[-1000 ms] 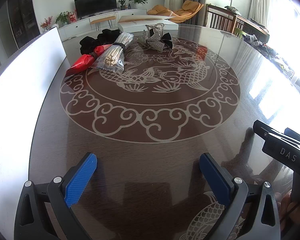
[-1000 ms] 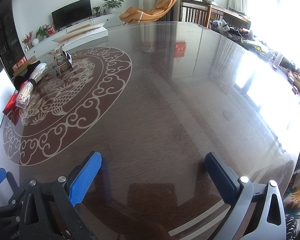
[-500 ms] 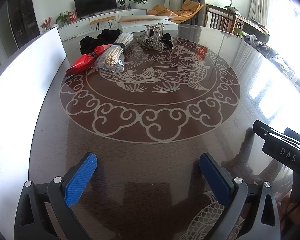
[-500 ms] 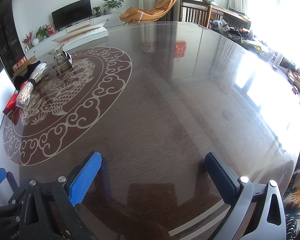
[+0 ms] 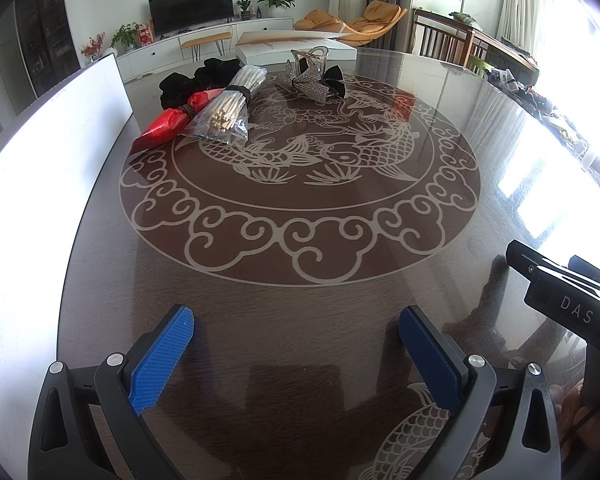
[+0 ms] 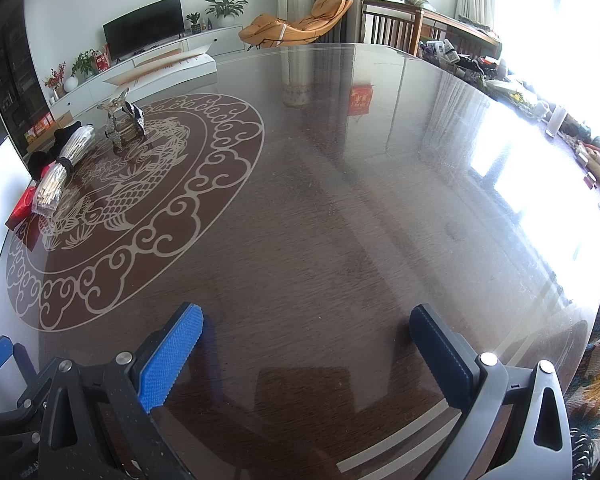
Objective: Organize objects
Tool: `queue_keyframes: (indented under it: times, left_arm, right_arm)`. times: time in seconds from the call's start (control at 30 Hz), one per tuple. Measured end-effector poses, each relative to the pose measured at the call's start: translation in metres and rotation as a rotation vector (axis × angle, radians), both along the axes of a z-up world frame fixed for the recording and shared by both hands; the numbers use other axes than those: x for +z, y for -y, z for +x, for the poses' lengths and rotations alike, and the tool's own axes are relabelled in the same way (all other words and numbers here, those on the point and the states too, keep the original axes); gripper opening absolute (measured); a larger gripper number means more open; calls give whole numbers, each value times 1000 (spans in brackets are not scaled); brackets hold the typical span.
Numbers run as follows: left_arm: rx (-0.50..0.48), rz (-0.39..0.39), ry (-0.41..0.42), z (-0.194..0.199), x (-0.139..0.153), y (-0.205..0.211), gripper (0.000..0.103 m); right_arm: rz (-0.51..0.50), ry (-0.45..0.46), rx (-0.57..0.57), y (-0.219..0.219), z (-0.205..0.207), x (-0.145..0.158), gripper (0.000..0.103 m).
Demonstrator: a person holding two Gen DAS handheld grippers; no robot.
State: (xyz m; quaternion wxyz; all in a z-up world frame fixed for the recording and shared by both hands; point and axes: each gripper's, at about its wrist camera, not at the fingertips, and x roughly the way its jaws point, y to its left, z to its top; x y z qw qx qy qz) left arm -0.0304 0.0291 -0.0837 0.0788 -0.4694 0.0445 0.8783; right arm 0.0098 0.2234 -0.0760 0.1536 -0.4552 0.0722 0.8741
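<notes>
Two hand-held grippers: both wide open, both empty
Left hand-held gripper (image 5: 296,344): blue pads spread, hovering over the bare near surface (image 5: 300,300)
Right hand-held gripper (image 6: 306,344): fingers equally spread, nothing between them
Objects: red packet (image 5: 166,126), bagged sticks (image 5: 226,110), black cloth (image 5: 188,80), glittery bow clip (image 5: 312,82) clustered at the far left edge
White board (image 5: 52,140): standing beside the cluster
</notes>
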Motion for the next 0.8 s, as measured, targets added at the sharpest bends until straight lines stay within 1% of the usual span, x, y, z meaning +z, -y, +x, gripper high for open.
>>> queue_keyframes:
  times: [0.2, 0.43, 0.5, 0.7, 0.8]
  left_arm:
    - [-2, 0, 1, 0, 0, 0, 103]
    - [-45, -2, 21, -1, 2, 0, 103]
    - [-45, -7, 21, -2, 4, 2, 103]
    - [-17, 31, -33, -13, 29, 13, 103]
    - [10, -1, -76, -25, 41, 19, 103]
  right_arm:
    - [0, 0, 0, 0, 0, 0, 103]
    - [0, 0, 0, 0, 0, 0, 103]
    - [0, 0, -1, 0, 0, 0, 103]
    - [0, 0, -1, 0, 0, 0, 103]
    - [0, 0, -1, 0, 0, 0, 103]
